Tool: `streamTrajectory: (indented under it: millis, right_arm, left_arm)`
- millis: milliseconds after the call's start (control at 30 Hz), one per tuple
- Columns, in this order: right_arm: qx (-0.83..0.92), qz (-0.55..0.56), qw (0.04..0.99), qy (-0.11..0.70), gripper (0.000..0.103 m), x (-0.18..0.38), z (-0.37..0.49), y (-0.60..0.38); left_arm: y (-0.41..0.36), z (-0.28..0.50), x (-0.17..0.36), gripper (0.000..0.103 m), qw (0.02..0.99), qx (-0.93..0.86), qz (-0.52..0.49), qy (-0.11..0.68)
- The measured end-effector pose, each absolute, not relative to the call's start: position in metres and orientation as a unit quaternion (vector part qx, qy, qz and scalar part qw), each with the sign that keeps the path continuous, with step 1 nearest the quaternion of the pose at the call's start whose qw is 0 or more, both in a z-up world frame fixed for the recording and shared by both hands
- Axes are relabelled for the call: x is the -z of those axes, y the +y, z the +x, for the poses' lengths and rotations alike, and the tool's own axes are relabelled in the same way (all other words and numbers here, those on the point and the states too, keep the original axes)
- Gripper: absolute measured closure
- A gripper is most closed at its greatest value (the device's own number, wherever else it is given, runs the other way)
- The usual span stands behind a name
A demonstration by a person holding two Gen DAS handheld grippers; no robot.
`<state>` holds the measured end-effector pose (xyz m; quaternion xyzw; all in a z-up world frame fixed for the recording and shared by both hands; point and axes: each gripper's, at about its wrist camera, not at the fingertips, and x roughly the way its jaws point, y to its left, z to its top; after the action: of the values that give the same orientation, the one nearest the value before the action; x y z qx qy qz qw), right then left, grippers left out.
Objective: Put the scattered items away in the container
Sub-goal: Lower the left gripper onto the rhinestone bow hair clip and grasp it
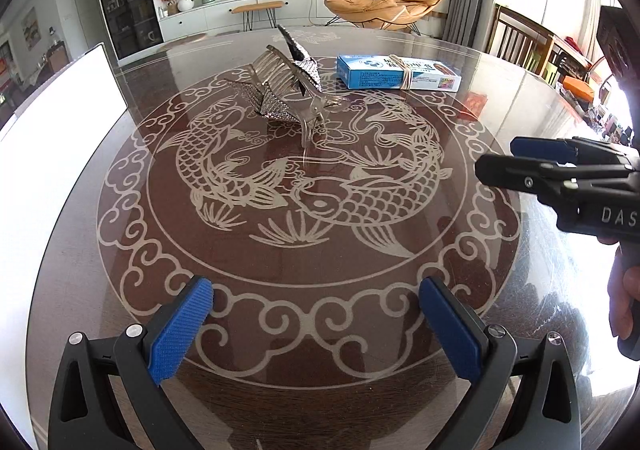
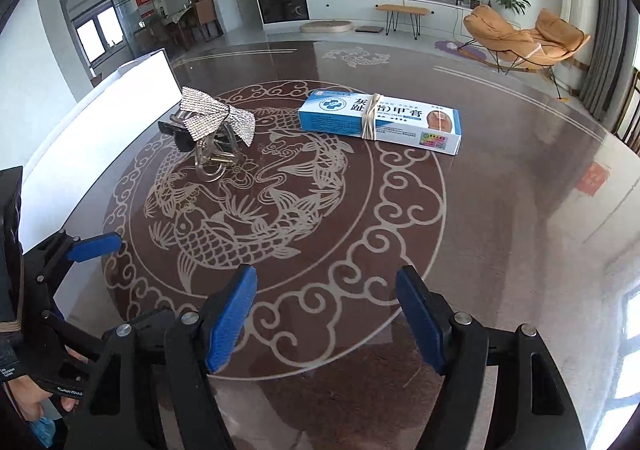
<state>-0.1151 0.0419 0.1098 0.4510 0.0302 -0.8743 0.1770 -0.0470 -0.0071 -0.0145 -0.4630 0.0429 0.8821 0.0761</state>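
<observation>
Right hand-held gripper (image 1: 496,158) – "DAS" printed; jaws apart

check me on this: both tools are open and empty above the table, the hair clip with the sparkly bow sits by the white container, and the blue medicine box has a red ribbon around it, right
Nearly. The band around the blue medicine box is a tan rubber band, not a red ribbon; the right wrist view shows it clearly. The rest holds: left tool and right tool are open and empty, and the hair clip sits near the white container.

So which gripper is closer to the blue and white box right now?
Right. The right gripper faces the box across bare table, fingers open; the left gripper sits farther back on the hair clip side.
</observation>
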Motion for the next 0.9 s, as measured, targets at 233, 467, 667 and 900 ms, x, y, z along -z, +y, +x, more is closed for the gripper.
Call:
streamTrajectory:
  millis: [233, 467, 667, 900]
  right_arm:
    - [0.876, 0.459, 0.145, -0.024, 0.030, -0.141, -0.182, 0.018]
    - [0.884, 0.455, 0.107, 0.006, 0.030, -0.117, -0.149, 0.029]
    - [0.893, 0.441, 0.063, 0.064, 0.030, -0.113, -0.082, 0.074]
    - [0.896, 0.439, 0.058, 0.033, 0.030, -0.101, -0.059, 0.091]
  left_arm:
    - [-0.009, -0.046, 0.013, 0.000, 0.075, -0.882, -0.463, 0.041]
    - [-0.010, -0.046, 0.014, 0.000, 0.075, -0.882, -0.462, 0.042]
    - [-0.012, -0.049, 0.013, 0.000, 0.103, -0.878, -0.465, 0.055]
    - [-0.031, -0.094, 0.008, 0.000, 0.192, -0.862, -0.457, 0.108]
